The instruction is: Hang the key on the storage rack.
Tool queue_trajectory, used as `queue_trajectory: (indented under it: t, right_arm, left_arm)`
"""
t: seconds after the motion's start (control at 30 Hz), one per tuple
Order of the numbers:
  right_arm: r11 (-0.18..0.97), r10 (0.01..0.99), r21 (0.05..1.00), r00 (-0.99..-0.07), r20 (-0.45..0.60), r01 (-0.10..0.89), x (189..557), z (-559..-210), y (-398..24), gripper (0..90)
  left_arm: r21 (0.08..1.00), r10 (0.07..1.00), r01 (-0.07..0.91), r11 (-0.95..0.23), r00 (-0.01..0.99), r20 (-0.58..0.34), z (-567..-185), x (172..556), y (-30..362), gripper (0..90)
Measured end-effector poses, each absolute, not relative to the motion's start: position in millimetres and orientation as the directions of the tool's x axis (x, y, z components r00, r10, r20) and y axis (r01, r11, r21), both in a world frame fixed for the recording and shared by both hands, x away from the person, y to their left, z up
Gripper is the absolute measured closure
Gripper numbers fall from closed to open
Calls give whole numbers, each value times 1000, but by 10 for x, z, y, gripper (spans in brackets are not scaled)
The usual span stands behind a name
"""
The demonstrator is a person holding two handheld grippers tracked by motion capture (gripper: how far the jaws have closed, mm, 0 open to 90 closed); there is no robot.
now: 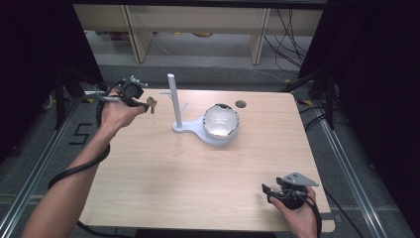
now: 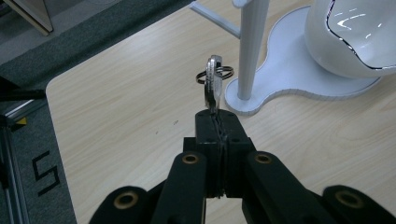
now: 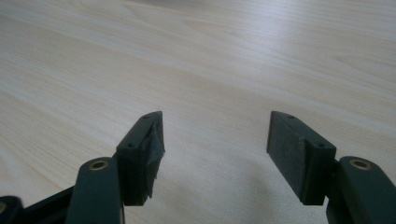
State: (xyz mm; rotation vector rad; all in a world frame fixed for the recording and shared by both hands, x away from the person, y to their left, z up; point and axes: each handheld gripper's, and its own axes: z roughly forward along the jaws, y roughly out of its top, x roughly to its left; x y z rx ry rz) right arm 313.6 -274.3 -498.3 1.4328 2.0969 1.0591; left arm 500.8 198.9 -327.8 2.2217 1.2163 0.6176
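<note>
Left gripper view shows us our left gripper (image 2: 215,119) pinching a key (image 2: 212,84) just short of the stand (image 2: 250,51), so hanging it remains, while our right gripper (image 3: 215,140) rests spread.

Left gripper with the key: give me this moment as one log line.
left gripper: shut on key, ring attached, raised near stand post | right gripper: open, low over table | bowl: on stand base
</note>
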Motion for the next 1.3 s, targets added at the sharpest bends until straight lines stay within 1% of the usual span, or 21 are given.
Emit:
queue_trajectory:
  t: [0.03,0.13,0.17,0.23,0.27,0.3,0.47,0.5,0.6,0.67,0.73,0.77,1.3]
  right_arm:
    - [213,907,766,-414,75,606,3145,-4983,-2757,375]
    - [213,907,766,-414,76,606,3146,-4984,-2757,376]
    - [186,917,749,-386,100,636,3131,-4980,-2732,375]
    - [223,907,762,-416,66,608,3145,-4981,-2764,375]
    - [190,913,750,-395,103,633,3128,-4979,-2739,375]
    - [187,913,748,-394,107,637,3127,-4978,-2736,375]
    - [182,913,748,-393,114,639,3126,-4979,-2734,376]
    - [182,913,748,-393,113,639,3126,-4980,-2734,375]
    - [181,913,747,-393,115,640,3126,-4981,-2732,375]
    - [182,912,748,-393,114,639,3125,-4980,-2731,375]
    - [181,913,747,-393,114,639,3125,-4980,-2732,375]
    - [213,905,757,-416,84,617,3147,-4988,-2764,375]
    - [210,907,754,-413,88,622,3147,-4993,-2764,373]
  left_arm:
    - [635,861,623,-456,490,138,-3261,5034,1973,879]
    - [636,862,625,-453,488,135,-3252,5058,1959,879]
    - [639,863,622,-452,487,136,-3243,5081,1947,879]
    - [643,864,622,-448,485,133,-3240,5100,1931,879]
    - [643,863,620,-450,486,136,-3235,5108,1922,879]
    - [643,862,618,-452,487,138,-3230,5111,1914,879]
    - [645,858,610,-461,493,147,-3189,5113,1882,879]
    - [661,857,595,-457,492,150,-3181,5114,1863,879]
    - [647,853,603,-467,499,152,-3152,5118,1851,879]
    - [660,853,590,-465,498,157,-3152,5133,1836,878]
    - [646,850,598,-474,502,159,-3138,5138,1837,878]
    - [644,851,601,-474,500,160,-3138,5144,1828,878]
    - [616,837,601,-509,513,191,-3051,5217,1786,876]
